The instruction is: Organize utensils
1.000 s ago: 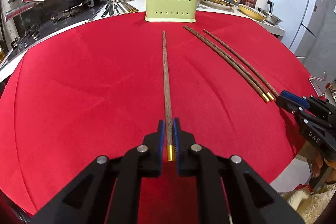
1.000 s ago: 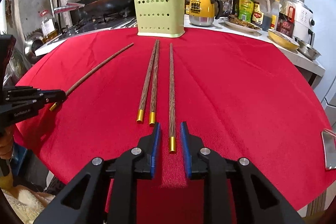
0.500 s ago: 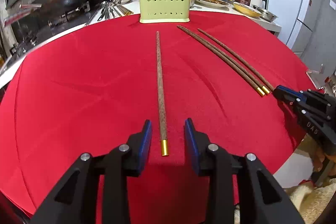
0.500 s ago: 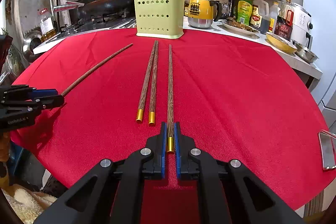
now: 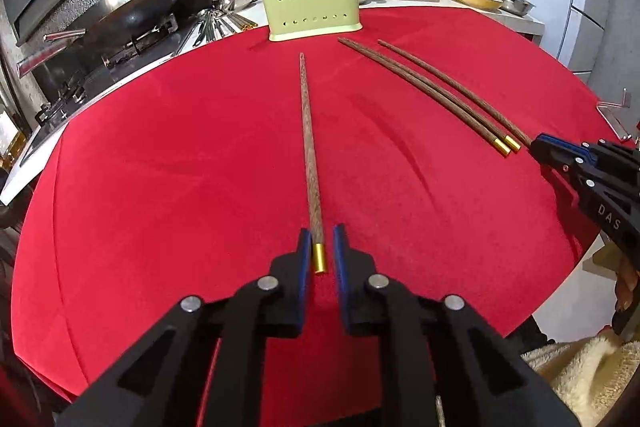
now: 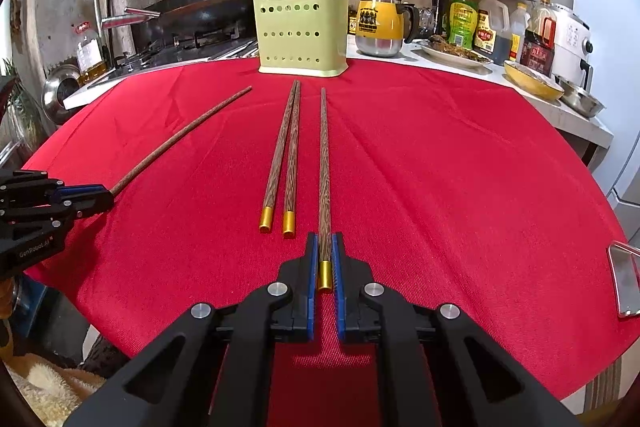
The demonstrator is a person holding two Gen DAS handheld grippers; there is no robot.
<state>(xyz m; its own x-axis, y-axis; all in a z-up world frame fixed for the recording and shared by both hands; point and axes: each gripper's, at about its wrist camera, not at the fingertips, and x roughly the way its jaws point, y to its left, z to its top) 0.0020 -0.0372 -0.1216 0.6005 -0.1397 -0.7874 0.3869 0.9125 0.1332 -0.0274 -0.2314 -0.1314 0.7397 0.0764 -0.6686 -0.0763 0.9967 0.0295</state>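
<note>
Red tablecloth (image 6: 460, 163), right hand-held gripper (image 6: 325, 259) level — clamping chopstick (image 6: 324, 163)

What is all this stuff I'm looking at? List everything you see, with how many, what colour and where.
Chopsticks on the cloth: four, brown wood with gold caps, lying lengthwise on the table; one pair side by side, two single.
Utensil holder: one, pale green with holes, far edge of the table, more chopsticks standing in it.
Tablecloth: one, red, covering the round table.
Mug: one, yellow and steel, counter behind the holder.
Bottles: several, mixed colours, counter and shelf at back right.
Wok: one, dark, on the stove at left.
Left gripper: black with blue pads, slightly open around a single chopstick's gold end.
Right gripper: same make, shut on the other single chopstick.
</note>
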